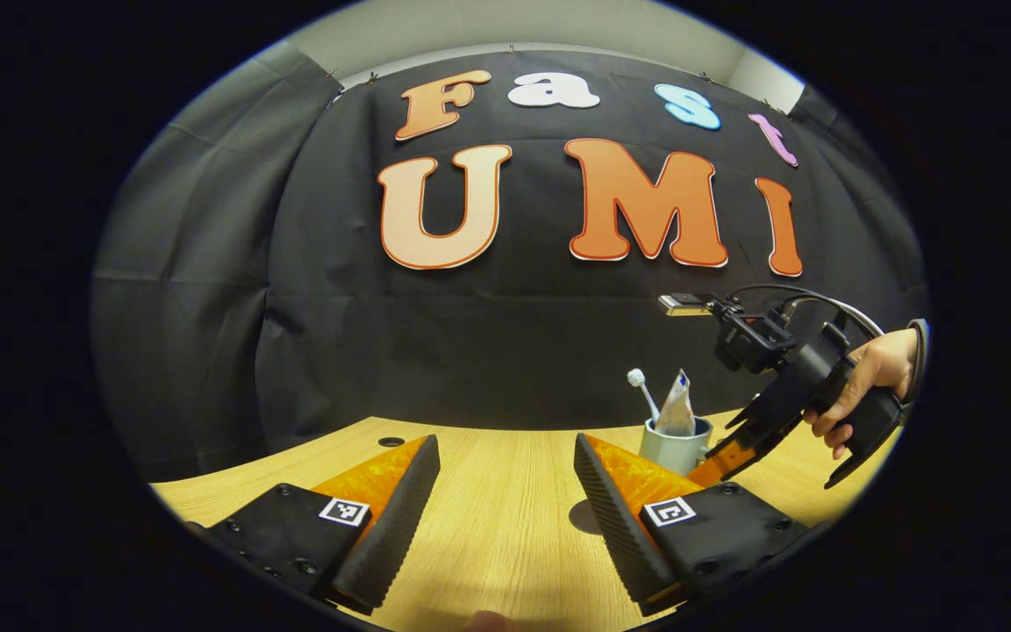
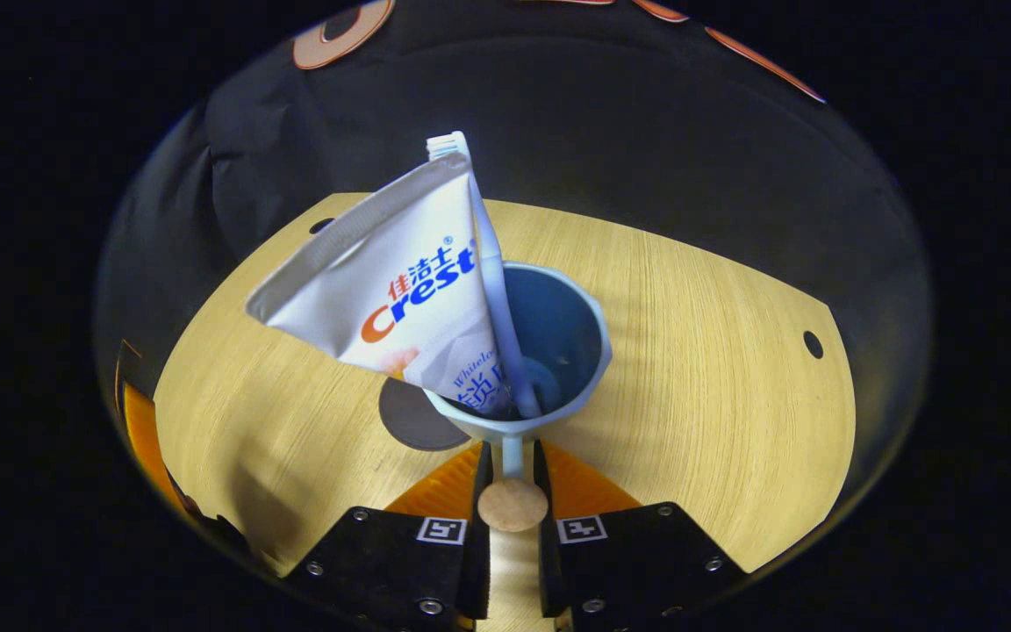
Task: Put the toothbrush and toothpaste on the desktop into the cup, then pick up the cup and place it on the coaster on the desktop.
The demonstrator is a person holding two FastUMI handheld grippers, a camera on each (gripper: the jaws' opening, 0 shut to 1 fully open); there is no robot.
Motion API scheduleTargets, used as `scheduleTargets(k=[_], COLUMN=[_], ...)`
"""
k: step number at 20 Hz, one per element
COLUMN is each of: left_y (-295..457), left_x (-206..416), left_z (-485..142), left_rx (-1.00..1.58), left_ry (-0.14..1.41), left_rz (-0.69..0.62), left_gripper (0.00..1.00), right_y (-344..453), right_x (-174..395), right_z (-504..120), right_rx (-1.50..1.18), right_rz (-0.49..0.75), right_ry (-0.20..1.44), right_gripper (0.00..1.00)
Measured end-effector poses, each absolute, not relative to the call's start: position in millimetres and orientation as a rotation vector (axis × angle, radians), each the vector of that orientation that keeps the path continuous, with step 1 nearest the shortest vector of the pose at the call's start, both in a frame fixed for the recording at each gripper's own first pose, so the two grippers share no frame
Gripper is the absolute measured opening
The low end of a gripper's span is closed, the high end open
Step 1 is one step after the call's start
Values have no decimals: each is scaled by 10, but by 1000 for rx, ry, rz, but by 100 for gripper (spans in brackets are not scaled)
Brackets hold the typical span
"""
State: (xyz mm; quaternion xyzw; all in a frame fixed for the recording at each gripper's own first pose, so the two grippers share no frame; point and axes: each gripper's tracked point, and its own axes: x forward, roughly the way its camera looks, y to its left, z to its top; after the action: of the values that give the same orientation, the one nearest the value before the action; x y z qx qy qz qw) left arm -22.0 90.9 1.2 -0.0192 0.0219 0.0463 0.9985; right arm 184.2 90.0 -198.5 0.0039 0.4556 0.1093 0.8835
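Right gripper (image 2: 512, 465) pinches cup (image 2: 558, 351) handle between narrow fingers; cup at 12 o'clock. Toothbrush (image 2: 492, 263), toothpaste (image 2: 391, 285) inside. Coaster (image 2: 409, 417) at 10 o'clock. Left gripper (image 1: 505, 491) wide, holding nothing.

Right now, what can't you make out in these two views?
- Coaster, right gripper view: partly hidden by the cup; in the left gripper view, cut by the left gripper's finger.
- Toothbrush handle: lower part hidden behind the toothpaste.
- Whether the cup has lifted off the desk: cannot tell.
- Right gripper pads: hidden by the cup handle.
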Motion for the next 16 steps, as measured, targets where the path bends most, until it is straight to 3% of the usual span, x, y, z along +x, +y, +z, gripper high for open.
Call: scheduleTargets(k=[16], left_y=[1186], left_x=[-320], left_z=[-124], left_rx=[-69], left_ry=[65], left_rz=[123], left_gripper=[98], right_y=[855], right_x=[1867], right_z=[-1957], right_rx=[-61], right_rz=[315], right_ry=[983], right_gripper=[23])
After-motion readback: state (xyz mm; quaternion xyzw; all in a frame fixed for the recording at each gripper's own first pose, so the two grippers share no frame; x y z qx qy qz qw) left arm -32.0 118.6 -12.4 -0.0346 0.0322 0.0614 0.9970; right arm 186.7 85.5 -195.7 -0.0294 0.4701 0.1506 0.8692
